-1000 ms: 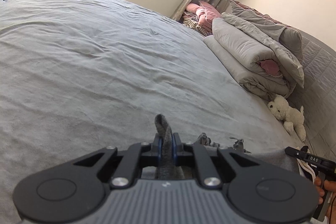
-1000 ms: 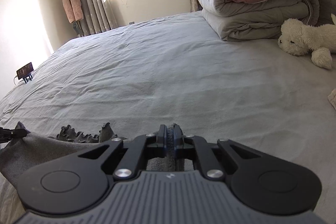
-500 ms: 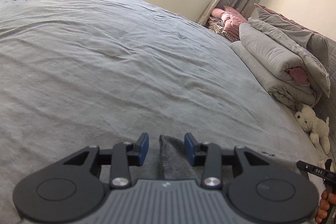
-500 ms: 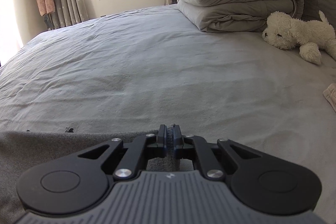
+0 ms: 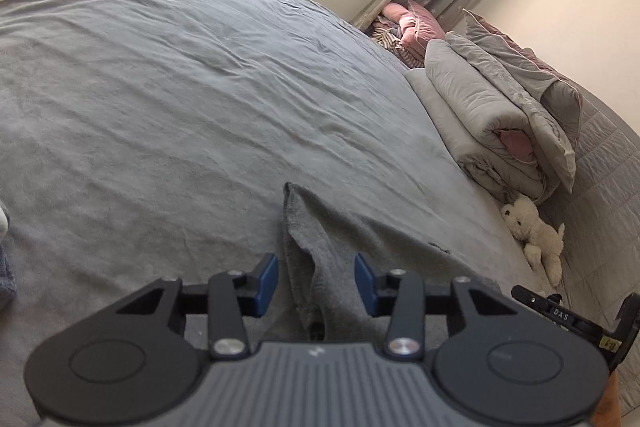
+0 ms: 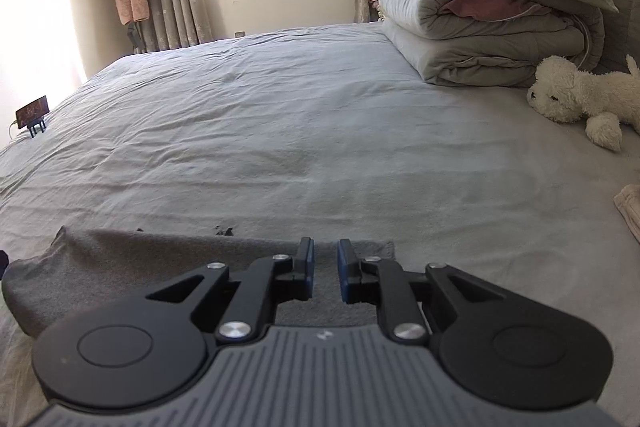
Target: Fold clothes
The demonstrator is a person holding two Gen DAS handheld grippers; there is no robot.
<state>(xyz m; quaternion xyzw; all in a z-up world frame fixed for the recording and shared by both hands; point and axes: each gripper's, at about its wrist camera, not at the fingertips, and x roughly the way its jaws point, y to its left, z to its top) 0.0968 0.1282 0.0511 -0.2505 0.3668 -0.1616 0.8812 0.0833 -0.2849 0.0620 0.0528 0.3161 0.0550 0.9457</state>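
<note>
As the grey garment (image 6: 168, 259) lies spread on the bed (image 6: 304, 131), the left hand-held gripper (image 5: 316, 281) gapes wide and the right hand-held gripper (image 6: 325, 269) stands narrowly parted; both hold nothing; smoothing ridges before creasing likely helps.

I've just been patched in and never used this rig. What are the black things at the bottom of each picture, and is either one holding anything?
They are two hand-held grippers, each with a camera looking along its fingers. One picture is from the left gripper, the other from the right gripper. Both hover over a bed with a grey garment lying flat on it. Both are open and hold nothing; the cloth lies between the fingers. Beyond are a folded duvet and a white plush toy.
</note>
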